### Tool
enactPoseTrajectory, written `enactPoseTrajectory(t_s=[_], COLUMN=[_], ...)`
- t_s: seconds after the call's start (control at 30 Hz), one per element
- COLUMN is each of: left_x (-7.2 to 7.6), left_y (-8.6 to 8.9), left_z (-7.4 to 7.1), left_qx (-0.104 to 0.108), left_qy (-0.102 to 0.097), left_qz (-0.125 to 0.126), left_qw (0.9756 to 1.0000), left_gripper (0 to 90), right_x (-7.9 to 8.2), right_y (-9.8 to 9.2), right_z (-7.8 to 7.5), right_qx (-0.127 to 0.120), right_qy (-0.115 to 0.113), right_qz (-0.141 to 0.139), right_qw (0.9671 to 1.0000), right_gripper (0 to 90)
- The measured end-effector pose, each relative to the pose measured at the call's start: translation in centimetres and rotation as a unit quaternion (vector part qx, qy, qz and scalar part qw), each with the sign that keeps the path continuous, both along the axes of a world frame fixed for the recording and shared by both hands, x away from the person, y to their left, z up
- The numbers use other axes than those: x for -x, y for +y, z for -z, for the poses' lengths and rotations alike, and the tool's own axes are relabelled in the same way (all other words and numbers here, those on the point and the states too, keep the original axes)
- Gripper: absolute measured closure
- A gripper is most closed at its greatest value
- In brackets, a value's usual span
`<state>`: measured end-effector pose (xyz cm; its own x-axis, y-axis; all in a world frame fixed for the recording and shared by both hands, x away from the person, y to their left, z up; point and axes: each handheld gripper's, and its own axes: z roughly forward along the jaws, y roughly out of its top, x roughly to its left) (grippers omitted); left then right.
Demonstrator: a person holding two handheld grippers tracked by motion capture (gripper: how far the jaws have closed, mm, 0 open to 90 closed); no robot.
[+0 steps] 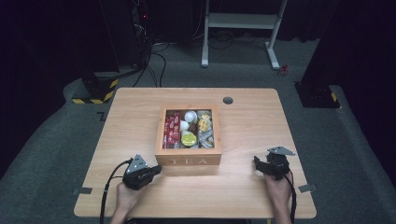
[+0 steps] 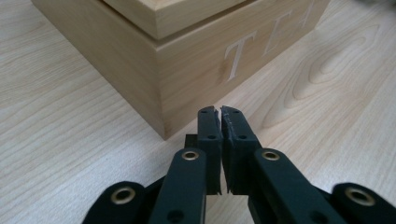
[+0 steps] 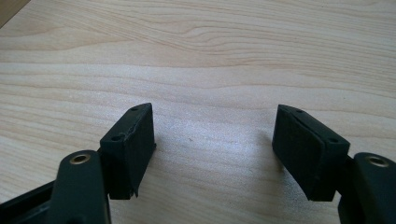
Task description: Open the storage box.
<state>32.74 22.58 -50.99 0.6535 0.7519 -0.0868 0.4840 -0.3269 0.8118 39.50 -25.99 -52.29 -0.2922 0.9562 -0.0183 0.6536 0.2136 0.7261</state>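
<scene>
A wooden box (image 1: 188,160) marked TEA stands open at the middle of the table (image 1: 140,107). Inside it lie red packets (image 1: 172,128), white and yellow capsules (image 1: 189,138) and pale sachets (image 1: 205,133). My left gripper (image 1: 156,170) rests on the table just in front of the box's near left corner (image 2: 161,88), its jaws pressed together with nothing between them (image 2: 220,112). My right gripper (image 1: 258,163) sits on the table right of the box, jaws wide apart over bare wood (image 3: 212,130), holding nothing.
A round cable hole (image 1: 228,100) sits near the table's far edge. Grey tape tabs (image 1: 82,190) mark the near corners. Beyond the table stand a white desk frame (image 1: 243,28) and black equipment with cables (image 1: 140,42) on grey carpet.
</scene>
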Motion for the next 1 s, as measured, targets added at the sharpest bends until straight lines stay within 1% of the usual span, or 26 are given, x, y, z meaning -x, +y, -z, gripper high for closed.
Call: enactPoseTrajectory(t_s=[0.1,0.13,0.17,0.2,0.27,0.33,0.5,0.57,0.63,0.7,0.77,0.93,1.0], left_x=[-0.2,-0.2,-0.3,-0.4,-0.6,-0.8,-1.1,-1.2,-1.3,-1.4,-1.5,-1.5,-1.5], left_y=[-0.2,-0.3,-0.4,-0.5,-0.6,-0.8,-1.2,-1.4,-1.5,-1.6,-1.6,-1.6,-1.6], left_z=[-0.2,-0.2,-0.3,-0.3,-0.4,-0.5,-0.7,-0.7,-0.9,-0.9,-1.0,-1.1,-1.1], left_qx=[-0.004,0.0,-0.004,-0.001,-0.002,0.001,0.002,0.004,0.001,0.001,0.006,0.009,0.013], left_qy=[-0.003,-0.002,-0.006,-0.003,-0.003,-0.001,-0.007,-0.006,-0.011,-0.011,-0.011,-0.011,-0.011], left_qz=[-0.002,-0.005,-0.003,-0.005,-0.006,-0.006,-0.01,-0.012,-0.013,-0.014,-0.015,-0.017,-0.017], left_qw=[1.0,1.0,1.0,1.0,1.0,1.0,0.9999,0.9999,0.9999,0.9998,0.9998,0.9998,0.9997], left_gripper=[89.9,90.0,90.0,90.0,90.0,90.0,90.0,90.0,90.0,90.0,90.0,90.0,90.0], right_x=[0.0,0.0,0.0,0.0,0.0,0.0,0.0,0.0,0.0,0.0,0.0,0.0,0.0], right_y=[0.0,0.0,0.0,0.0,0.0,0.0,0.0,0.0,0.0,0.0,0.0,0.0,0.0], right_z=[0.0,0.0,0.0,0.0,0.0,0.0,0.0,0.0,0.0,0.0,0.0,0.0,0.0], right_qx=[0.0,0.0,0.0,0.0,0.0,0.0,0.0,0.0,0.0,0.0,0.0,0.0,0.0], right_qy=[0.0,0.0,0.0,0.0,0.0,0.0,0.0,0.0,0.0,0.0,0.0,0.0,0.0], right_qz=[0.0,0.0,0.0,0.0,-0.001,-0.001,-0.001,0.0,-0.001,-0.001,0.0,-0.001,-0.001], right_qw=[1.0,1.0,1.0,1.0,1.0,1.0,1.0,1.0,1.0,1.0,1.0,1.0,1.0], right_gripper=[29.7,29.7,29.7,29.7,29.7,29.7,29.7,29.7,29.7,29.7,29.7,29.6,29.7])
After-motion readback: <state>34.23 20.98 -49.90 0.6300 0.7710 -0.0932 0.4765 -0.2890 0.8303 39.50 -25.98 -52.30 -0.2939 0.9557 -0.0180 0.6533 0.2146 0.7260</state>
